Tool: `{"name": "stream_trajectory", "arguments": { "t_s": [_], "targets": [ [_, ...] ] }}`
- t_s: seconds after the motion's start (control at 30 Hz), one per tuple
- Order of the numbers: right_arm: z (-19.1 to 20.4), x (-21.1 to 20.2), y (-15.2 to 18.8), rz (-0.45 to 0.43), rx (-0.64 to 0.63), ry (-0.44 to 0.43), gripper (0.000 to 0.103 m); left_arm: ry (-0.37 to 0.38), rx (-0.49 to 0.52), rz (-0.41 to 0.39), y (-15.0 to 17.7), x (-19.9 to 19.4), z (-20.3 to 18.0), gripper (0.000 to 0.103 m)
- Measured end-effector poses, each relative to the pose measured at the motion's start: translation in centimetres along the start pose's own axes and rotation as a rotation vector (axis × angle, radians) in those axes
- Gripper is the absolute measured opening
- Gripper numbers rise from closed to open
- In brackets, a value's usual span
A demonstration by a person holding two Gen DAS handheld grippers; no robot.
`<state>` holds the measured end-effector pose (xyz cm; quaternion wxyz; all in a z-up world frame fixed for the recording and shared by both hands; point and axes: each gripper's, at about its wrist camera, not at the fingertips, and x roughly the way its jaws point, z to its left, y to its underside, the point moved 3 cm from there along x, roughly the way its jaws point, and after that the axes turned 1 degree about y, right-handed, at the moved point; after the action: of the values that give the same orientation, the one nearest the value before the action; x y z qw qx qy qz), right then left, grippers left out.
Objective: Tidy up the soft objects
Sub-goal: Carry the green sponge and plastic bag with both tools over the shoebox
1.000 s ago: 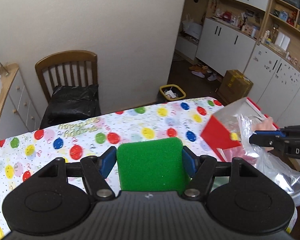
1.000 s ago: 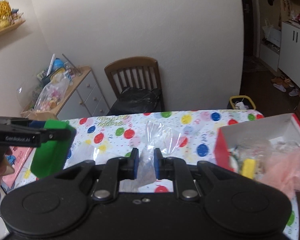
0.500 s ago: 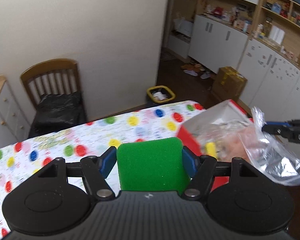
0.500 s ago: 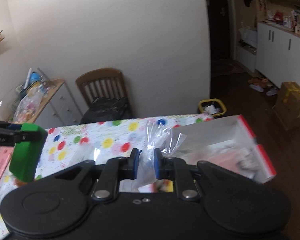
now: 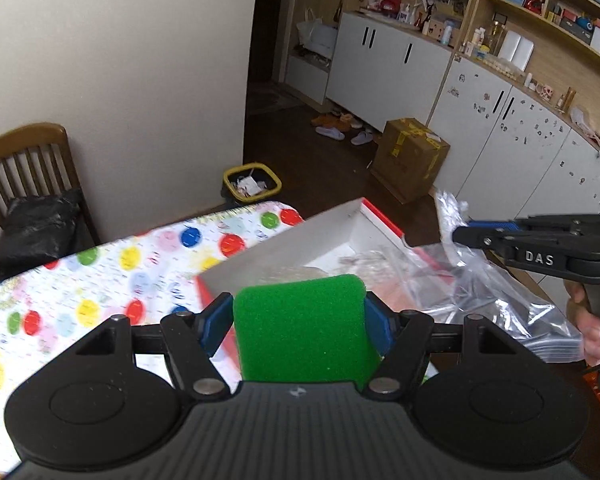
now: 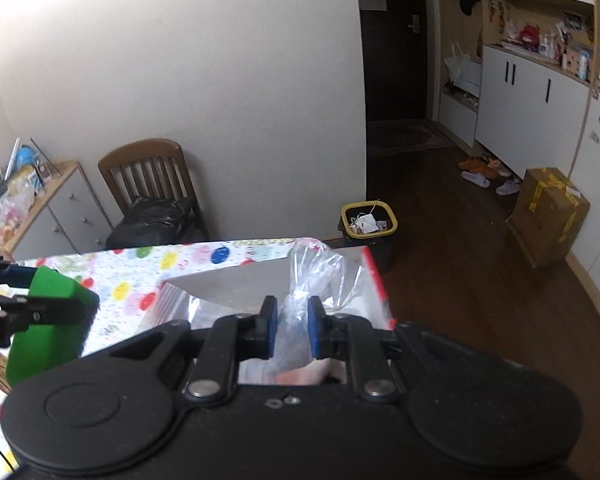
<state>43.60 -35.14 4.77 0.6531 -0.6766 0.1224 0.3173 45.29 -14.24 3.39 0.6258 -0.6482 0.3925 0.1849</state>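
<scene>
Desk: covered by a white cloth (image 5: 112, 280) printed with coloured balloons; its far edge lies close to a cream wall.
Room: a wooden chair (image 6: 148, 176) carrying a black bag stands at the wall beyond the desk's far edge; a yellow-rimmed bin (image 6: 369, 220) sits on the dark floor off the far right corner; white cabinets and a taped cardboard box (image 5: 410, 158) lie further right.
Box: a red-sided, white-lined box (image 5: 340, 232) sits at the desk's right end, open side up.
Left tool (image 5: 299, 320): pads clamped on the two side edges of a green sponge (image 5: 302, 328).
Sponge: raised above the desk beside the box's near left corner; flat face to the camera, rounded end pointing away, long axis along the fingers.
Right tool (image 6: 292, 330): pads drawn close, pinching a clear plastic bag (image 6: 316, 276).
Bag: raised over the box; gathered end points up past the pads, zip edge hangs down.
</scene>
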Motion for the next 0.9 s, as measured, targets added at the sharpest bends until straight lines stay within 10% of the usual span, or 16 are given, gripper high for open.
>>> {"name": "stream_trajectory", "arguments": {
  "t_s": [0.9],
  "targets": [
    [-1.8, 14.5, 1.3, 0.106, -0.278, -0.061, 0.015, -0.139, -0.214, 0.081, 0.8, 14.7, -1.2, 0.069]
  ]
}}
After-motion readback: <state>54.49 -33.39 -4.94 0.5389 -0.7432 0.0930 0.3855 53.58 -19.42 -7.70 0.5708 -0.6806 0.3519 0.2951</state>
